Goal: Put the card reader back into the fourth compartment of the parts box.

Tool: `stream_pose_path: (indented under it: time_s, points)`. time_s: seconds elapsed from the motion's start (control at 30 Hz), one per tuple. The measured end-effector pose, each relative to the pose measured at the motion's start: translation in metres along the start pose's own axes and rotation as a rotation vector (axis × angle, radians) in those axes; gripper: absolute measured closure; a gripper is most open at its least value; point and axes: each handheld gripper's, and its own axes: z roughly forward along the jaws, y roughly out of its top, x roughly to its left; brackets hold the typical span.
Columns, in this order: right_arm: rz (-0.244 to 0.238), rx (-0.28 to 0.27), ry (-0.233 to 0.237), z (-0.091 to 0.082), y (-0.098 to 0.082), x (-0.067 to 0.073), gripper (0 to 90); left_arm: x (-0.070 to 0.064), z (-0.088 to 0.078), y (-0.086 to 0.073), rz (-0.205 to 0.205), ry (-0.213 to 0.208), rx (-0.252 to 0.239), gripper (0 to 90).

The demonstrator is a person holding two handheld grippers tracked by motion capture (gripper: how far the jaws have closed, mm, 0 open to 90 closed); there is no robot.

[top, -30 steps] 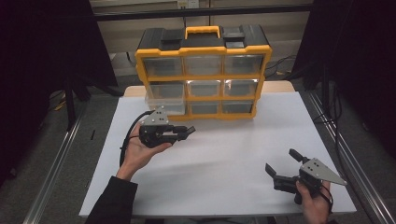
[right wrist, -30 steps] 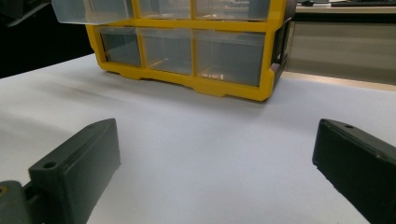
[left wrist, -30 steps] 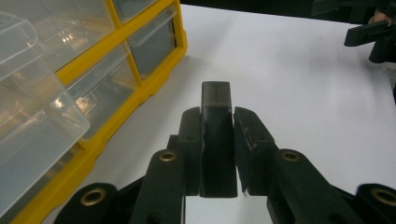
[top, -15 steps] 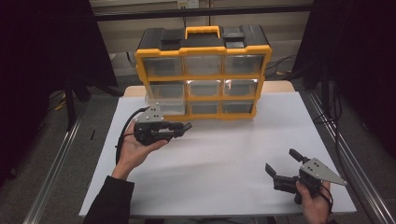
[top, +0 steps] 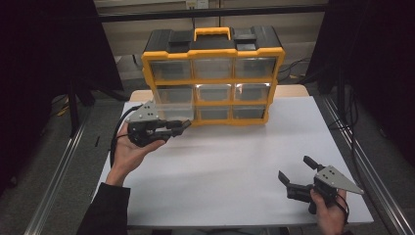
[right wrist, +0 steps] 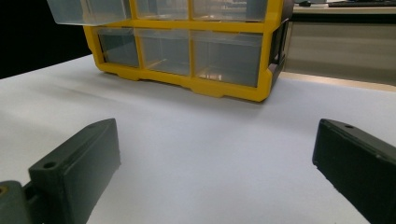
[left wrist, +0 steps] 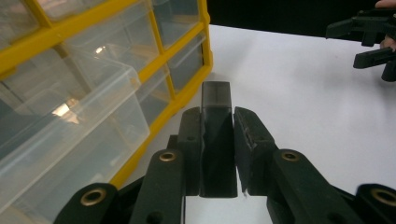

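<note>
Left gripper (top: 172, 127) clamping a dark block (left wrist: 216, 140) between its jaws, now lifting higher toward the pulled-out drawer (top: 171, 108) of the organizer (top: 213, 76) just ahead, suggesting an imminent drop-in. Right gripper (top: 298, 175) gaping empty, resting well apart.

Yellow-framed organiser (top: 213, 81) with clear drawers and black top, white table (top: 235, 166), a dark grey block (left wrist: 216, 140) between black jaws of the left gripper (top: 182, 126).
</note>
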Motion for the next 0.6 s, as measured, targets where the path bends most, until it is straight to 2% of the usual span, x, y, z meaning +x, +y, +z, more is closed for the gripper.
stream_pose_path:
  time_s: [0.13, 0.4, 0.6]
  points:
    - [0.001, 0.003, 0.001, 0.0, 0.0, 0.0, 0.4, 0.004, -0.007, 0.005, -0.005, 0.007, -0.014, 73.7]
    - [0.004, 0.001, 0.0, 0.0, 0.0, 0.0, 0.4, 0.014, -0.014, 0.011, 0.004, 0.032, 0.006, 73.7]
    - [0.003, 0.002, -0.001, 0.0, 0.0, 0.0, 0.4, 0.017, -0.019, 0.019, 0.014, 0.042, 0.007, 73.7]
